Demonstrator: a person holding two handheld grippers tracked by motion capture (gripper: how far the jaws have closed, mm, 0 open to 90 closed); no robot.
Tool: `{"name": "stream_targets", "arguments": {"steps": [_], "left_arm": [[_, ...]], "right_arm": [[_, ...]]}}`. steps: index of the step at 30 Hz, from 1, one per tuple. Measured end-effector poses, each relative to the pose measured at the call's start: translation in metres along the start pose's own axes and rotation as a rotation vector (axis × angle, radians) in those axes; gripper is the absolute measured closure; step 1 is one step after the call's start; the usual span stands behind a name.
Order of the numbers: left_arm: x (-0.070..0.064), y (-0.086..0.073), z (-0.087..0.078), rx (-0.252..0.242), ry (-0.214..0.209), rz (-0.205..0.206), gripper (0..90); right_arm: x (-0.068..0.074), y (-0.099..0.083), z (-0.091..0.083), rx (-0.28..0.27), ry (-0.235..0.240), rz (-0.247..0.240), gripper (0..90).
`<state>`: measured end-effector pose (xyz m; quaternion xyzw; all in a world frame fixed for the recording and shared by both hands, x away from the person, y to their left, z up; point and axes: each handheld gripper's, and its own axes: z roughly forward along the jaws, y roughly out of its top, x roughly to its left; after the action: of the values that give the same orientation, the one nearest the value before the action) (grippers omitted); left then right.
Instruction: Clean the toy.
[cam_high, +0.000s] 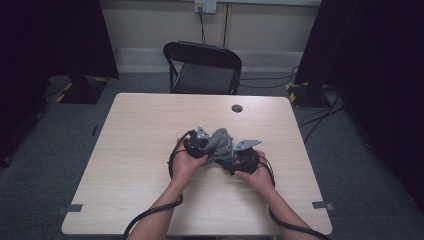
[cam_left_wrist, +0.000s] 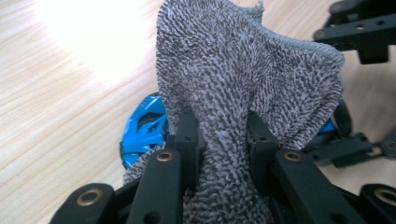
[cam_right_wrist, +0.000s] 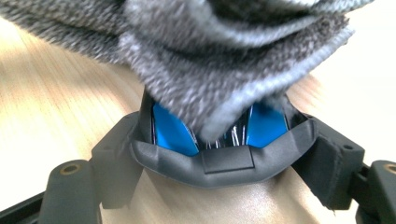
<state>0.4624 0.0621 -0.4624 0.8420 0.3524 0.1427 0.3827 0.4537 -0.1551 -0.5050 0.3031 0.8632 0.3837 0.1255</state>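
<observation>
At the left of the high view, the person's left hand (cam_high: 186, 162) is holding the left gripper (cam_high: 198, 143) just above the middle of the light wooden table (cam_high: 135, 150), with its cable (cam_high: 150, 214) trailing back toward the near edge. In the left gripper view, its two black jaws are pinching a bunched fold of a grey terry cloth (cam_left_wrist: 243, 93), the fabric rising up between them and spreading wide above. Behind that cloth a blue and black object (cam_left_wrist: 145, 130) is peeking out, close over the tabletop.

At the centre of the high view, the cloth (cam_high: 221, 142) is hanging as a crumpled bundle between the two grippers, near the table's middle.

To the right, the right hand (cam_high: 255, 175) is holding the right gripper (cam_high: 240, 157) just beside the cloth. In the right gripper view, its jaws are closing around the blue and black object (cam_right_wrist: 175, 133), gripping it by its dark rim, while the cloth (cam_right_wrist: 210, 60) is draping over the top of it and touching it.

Beyond the table's far edge, a black folding chair (cam_high: 202, 67) is standing on the grey floor.
</observation>
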Motion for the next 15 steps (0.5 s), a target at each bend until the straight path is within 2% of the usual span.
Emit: {"name": "stream_targets", "arguments": {"steps": [9,12,15], "left_arm": [[0.017,0.001,0.005,0.023,0.042,-0.038,71.8],[0.025,-0.002,0.007,0.022,0.061,-0.073,71.8],[0.028,-0.002,0.008,0.022,0.067,-0.079,71.8]], "right_arm": [[0.000,0.000,0.000,0.000,0.001,0.000,23.7],[0.000,0.000,0.000,0.000,0.001,-0.001,23.7],[0.000,0.000,0.000,0.000,0.001,-0.001,23.7]]}}
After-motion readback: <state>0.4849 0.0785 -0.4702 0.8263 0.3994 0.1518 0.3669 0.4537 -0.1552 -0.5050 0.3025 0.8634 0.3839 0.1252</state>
